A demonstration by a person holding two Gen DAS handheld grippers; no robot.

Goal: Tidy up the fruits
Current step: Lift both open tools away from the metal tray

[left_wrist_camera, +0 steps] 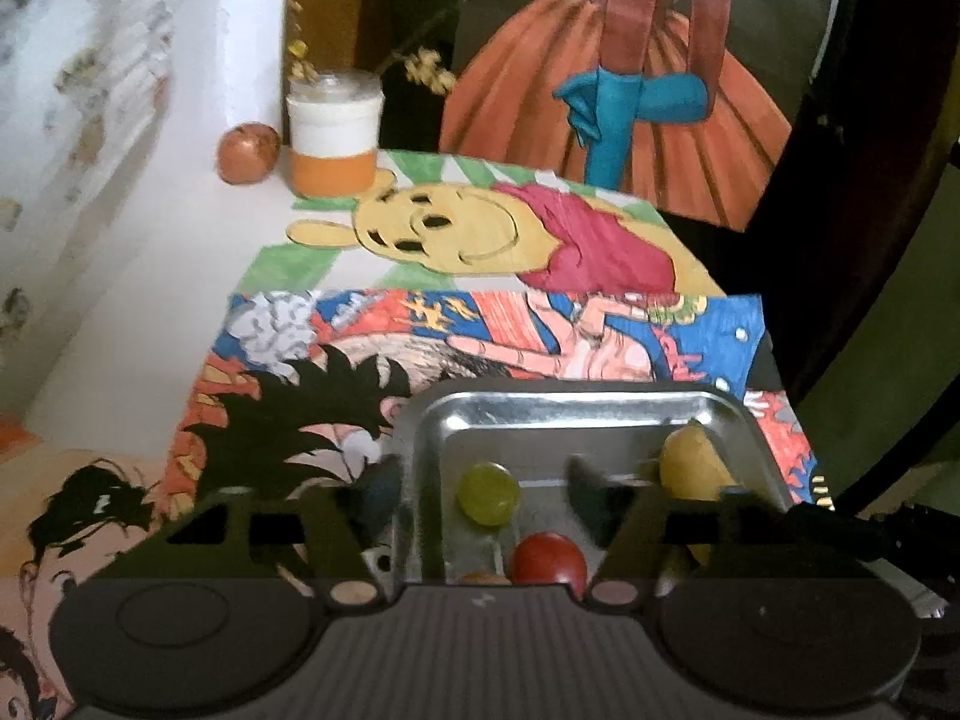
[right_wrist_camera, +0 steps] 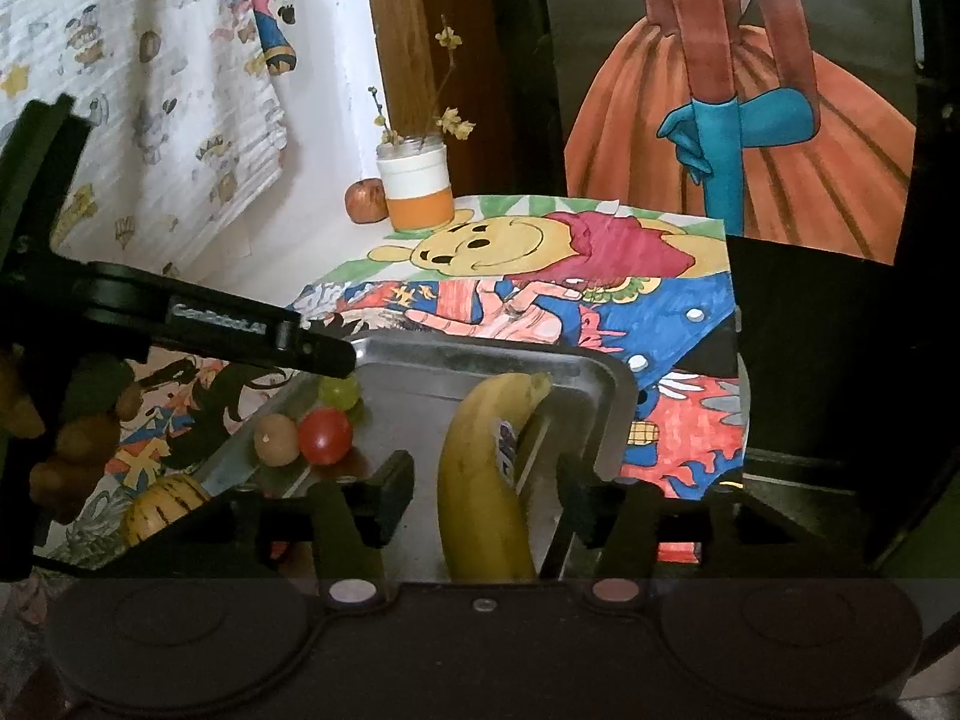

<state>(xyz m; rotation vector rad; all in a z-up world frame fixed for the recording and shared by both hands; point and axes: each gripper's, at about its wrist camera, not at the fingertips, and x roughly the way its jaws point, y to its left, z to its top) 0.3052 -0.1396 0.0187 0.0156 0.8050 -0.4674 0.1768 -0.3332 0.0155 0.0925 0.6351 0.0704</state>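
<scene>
Left gripper (left_wrist_camera: 483, 483) spread over tray (left_wrist_camera: 558, 405), pinching nothing; grape (left_wrist_camera: 488, 492), tomato (left_wrist_camera: 549, 558) between fingers. Right gripper (right_wrist_camera: 483, 492) spread around banana (right_wrist_camera: 486, 480), pads clear. Only right view showed brown fruit (right_wrist_camera: 276, 440), striped fruit (right_wrist_camera: 165, 507) lower left.

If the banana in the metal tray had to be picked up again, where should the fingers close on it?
Grip the banana across its thick middle, coming from above. It lies flat in the tray, running lengthwise away from the right gripper, whose open fingers already straddle it. The tray floor beside it looks bare.
</scene>
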